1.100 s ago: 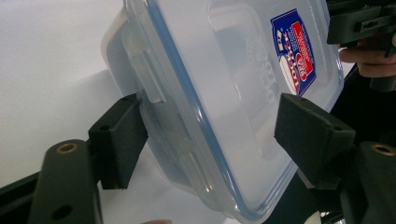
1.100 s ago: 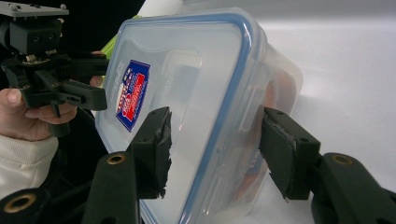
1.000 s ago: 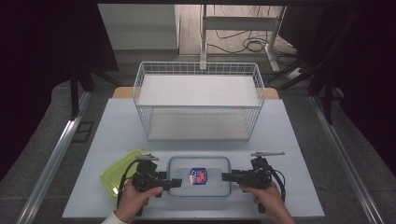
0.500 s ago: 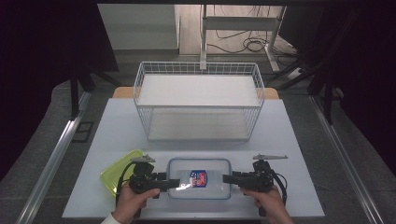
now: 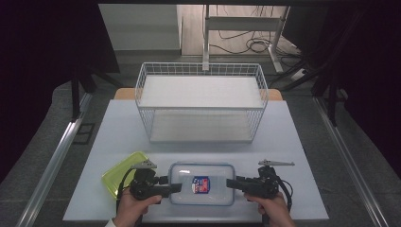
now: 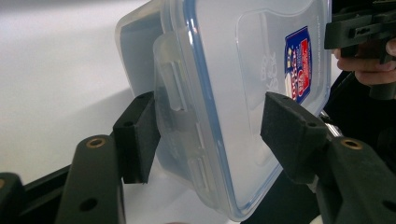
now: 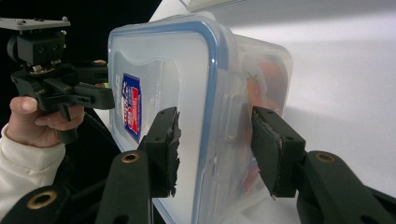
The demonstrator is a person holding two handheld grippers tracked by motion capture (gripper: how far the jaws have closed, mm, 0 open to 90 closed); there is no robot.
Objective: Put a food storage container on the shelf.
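The clear rectangular plastic food container with a blue-sealed snap lid (image 5: 202, 183) lies flat near the front edge of the white worktop (image 5: 302, 142), its long axis running left to right, so each short end faces one of the tongs: the left gripper (image 5: 174, 187) comes at the left end and the right gripper (image 5: 231, 183) at the right end, both level and pointing inward at one another. In the left gripper view the jaws straddle the container's end latch (image 6: 180, 116), one pad just under the base side and the other over the lid side; they have just been closing, with the box between them, yet a gap shows on the lid side, so I judge them not yet pressing. In the right gripper view the jaws likewise bracket the opposite edge (image 7: 219, 121), also just closing in, the pads near the plastic but not clearly bearing on it. Each hand is equally near its own end, so the coming move turns on both tongs pinching the two short ends together. A yellow-green plastic lid or tray (image 5: 122, 172) lies just beside the container at the front left, partly under the left hand. The white wire basket (image 5: 202, 101) stands well apart toward the back edge, and nothing lies between it and the box
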